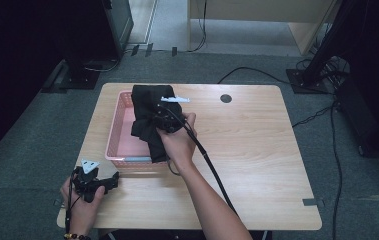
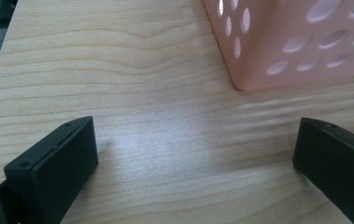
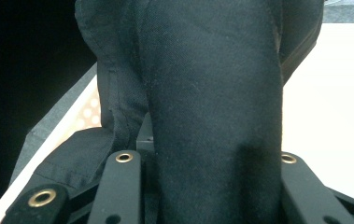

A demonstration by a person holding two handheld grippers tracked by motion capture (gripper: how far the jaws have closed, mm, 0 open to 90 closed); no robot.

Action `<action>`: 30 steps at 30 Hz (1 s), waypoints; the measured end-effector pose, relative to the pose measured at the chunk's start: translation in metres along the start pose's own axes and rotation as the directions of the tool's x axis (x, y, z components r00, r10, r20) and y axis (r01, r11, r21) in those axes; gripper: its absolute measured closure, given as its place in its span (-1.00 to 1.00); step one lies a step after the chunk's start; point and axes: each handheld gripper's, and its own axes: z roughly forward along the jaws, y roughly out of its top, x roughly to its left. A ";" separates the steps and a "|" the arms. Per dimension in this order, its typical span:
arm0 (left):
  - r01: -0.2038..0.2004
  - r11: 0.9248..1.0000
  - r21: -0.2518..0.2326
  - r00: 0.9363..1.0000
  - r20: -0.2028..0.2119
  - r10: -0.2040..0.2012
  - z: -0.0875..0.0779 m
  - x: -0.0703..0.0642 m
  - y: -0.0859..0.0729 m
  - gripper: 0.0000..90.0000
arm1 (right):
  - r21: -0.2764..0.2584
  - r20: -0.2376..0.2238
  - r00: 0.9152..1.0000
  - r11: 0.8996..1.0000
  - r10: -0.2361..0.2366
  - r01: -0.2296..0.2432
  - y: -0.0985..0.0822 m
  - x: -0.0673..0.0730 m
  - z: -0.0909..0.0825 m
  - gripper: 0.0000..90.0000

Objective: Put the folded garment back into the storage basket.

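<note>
My right gripper (image 1: 163, 119) is clamped on the black cloth (image 1: 147, 117), which hangs beneath it over the pink basket (image 1: 117, 125) — long axis seemingly running away from me. My left gripper (image 1: 93, 181), jaws spread and empty, rests well apart — the right is nearer.

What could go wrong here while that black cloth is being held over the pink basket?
The right gripper is shut on the black cloth, which hangs partly over the pink basket rim; a trailing fold could catch there or drape outside. The light basket might shift or tip if the cloth drags on it, as the left gripper rests open on the table, apart from it.
</note>
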 end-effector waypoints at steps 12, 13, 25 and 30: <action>-0.002 1.000 0.002 1.000 0.000 0.002 0.000 0.000 0.000 -1.00 | 0.027 -0.018 1.000 1.000 0.001 0.000 -0.007 0.016 0.025 0.41; -0.002 1.000 0.002 1.000 0.000 0.002 0.000 0.000 0.000 -1.00 | 0.026 -0.020 1.000 1.000 0.001 0.000 -0.007 0.017 0.027 0.40; -0.001 1.000 0.000 1.000 0.000 0.001 0.000 0.000 0.000 -1.00 | 0.043 -0.033 0.998 0.998 0.049 -0.048 -0.007 0.034 0.048 0.39; -0.002 1.000 0.001 1.000 0.000 0.002 0.000 0.000 0.000 -1.00 | 0.054 -0.031 0.997 0.996 0.066 -0.064 -0.010 0.036 0.056 0.38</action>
